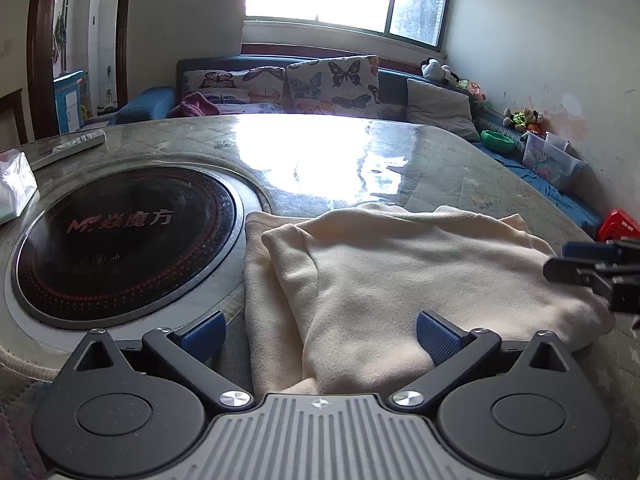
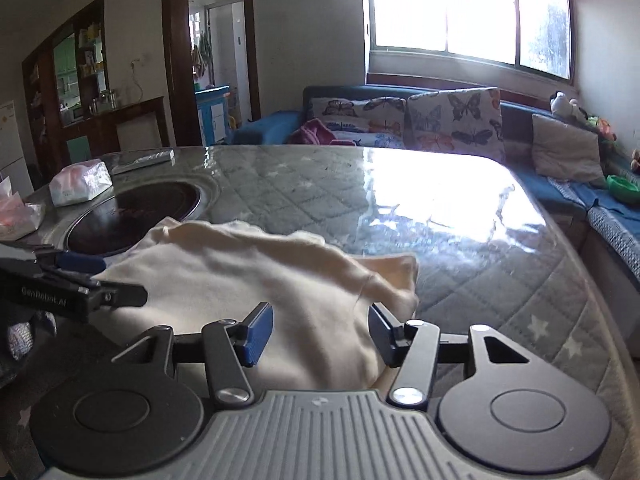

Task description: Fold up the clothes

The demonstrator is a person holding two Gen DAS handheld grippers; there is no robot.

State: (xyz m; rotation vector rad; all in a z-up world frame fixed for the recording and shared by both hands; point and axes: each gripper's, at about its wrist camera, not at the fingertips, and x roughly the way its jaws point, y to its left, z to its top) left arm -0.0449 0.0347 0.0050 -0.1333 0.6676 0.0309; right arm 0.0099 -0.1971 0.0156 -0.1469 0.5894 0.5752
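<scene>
A cream garment lies folded in layers on the quilted table, to the right of the round cooktop. My left gripper stands open wide at the garment's near left edge, its right pad over the cloth, nothing pinched. My right gripper is open at the near right corner of the garment; cloth bulges between its blue pads, which do not press on it. Each gripper shows in the other's view: the right gripper at the right edge, the left gripper at the left edge.
A black round cooktop is set into the table at the left. Behind it lie a remote and a tissue pack. A sofa with butterfly cushions stands beyond the table. A red basket sits by the right wall.
</scene>
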